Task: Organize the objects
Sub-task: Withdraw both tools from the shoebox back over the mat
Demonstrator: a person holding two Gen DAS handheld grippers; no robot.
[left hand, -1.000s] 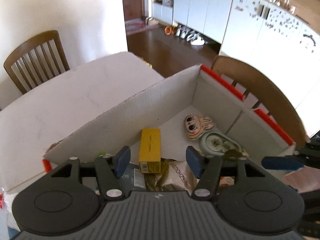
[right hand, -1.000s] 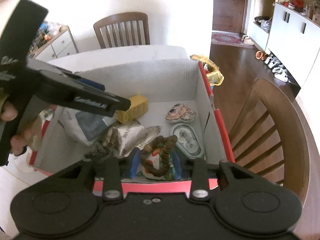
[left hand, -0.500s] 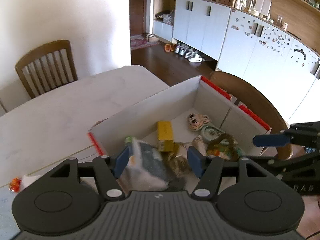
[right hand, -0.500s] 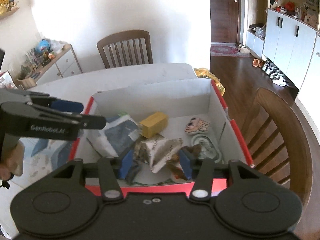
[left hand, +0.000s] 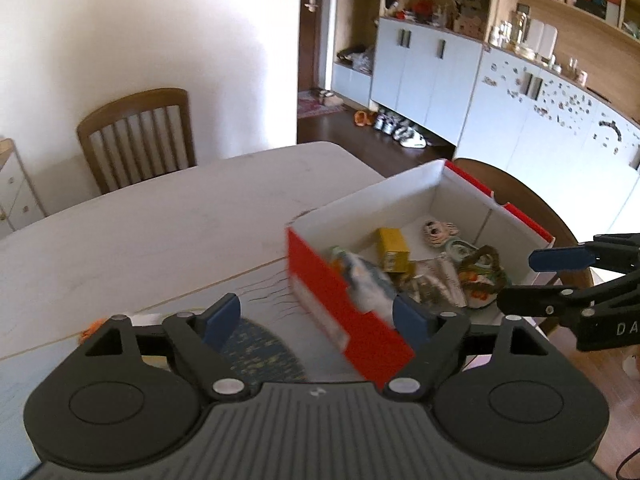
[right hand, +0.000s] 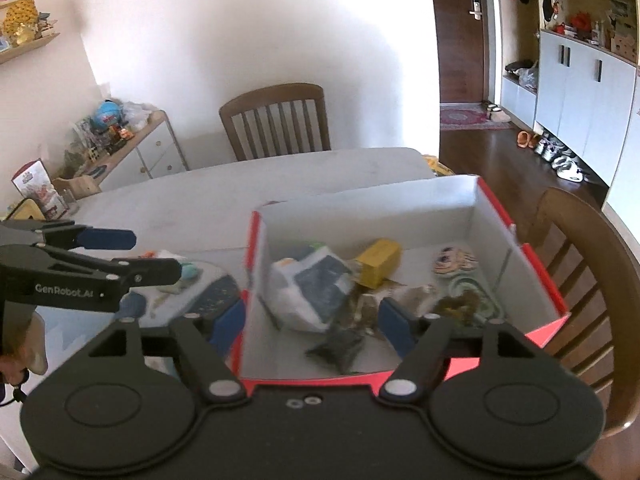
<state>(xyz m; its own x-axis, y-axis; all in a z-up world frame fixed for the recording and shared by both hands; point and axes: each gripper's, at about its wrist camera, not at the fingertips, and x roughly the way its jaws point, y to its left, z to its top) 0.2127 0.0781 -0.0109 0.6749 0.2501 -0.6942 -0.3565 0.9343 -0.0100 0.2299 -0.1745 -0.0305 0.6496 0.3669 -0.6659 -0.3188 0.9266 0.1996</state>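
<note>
Now: between picks | left gripper (left hand: 316,318) opening, empty | right gripper (right hand: 312,322) opening, empty | box (right hand: 516,236) mid-frame, filled | next: pick table leftovers

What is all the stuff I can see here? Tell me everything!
box: 1, red outside, white inside, on the table's right end
yellow carton: 1, yellow, in the box near the back wall
plastic bag: 1, white and dark blue, in the box at left
cartoon face: 1, cream and brown, in the box at right
crinkly packet: 1, silvery, middle of the box
table: 1, white
chairs: 2, brown wood, one behind the table, one right of the box
cabinets: white, along the far wall
left tongs: 1, black with blue pads, opening, holding nothing
right tongs: 1, black with blue pads, opening, holding nothing
</note>
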